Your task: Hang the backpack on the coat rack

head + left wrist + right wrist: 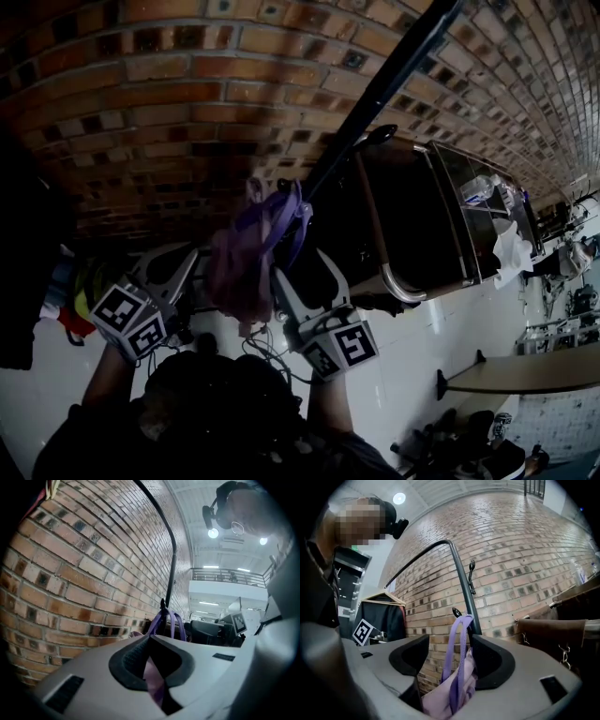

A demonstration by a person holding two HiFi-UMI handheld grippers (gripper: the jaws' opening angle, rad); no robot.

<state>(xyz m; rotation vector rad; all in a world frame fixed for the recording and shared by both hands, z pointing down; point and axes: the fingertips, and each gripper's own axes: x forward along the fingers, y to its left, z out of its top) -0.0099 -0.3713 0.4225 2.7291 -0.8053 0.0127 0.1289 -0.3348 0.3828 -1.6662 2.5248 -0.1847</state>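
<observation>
the lilac fabric backpack [246,267] is hanging, long axis down, by its purple strap from a low hook on the black metal coat rack [375,103]. the left gripper [154,665] is pinching its fabric. the right gripper [450,660] is standing open around it, just beside the rack's pole.

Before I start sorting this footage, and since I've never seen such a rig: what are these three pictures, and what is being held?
There is no robot here. A person holds a gripper in each hand, and the cubes with square markers are part of them. One picture comes from a camera on the person's head, looking down. The other two come from cameras riding on the grippers. A lilac backpack hangs by its purple strap from a hook on the black coat rack, beside a brick wall. The left gripper pinches the backpack's fabric. The right gripper has its fingers apart, with the strap between them ungripped.
</observation>
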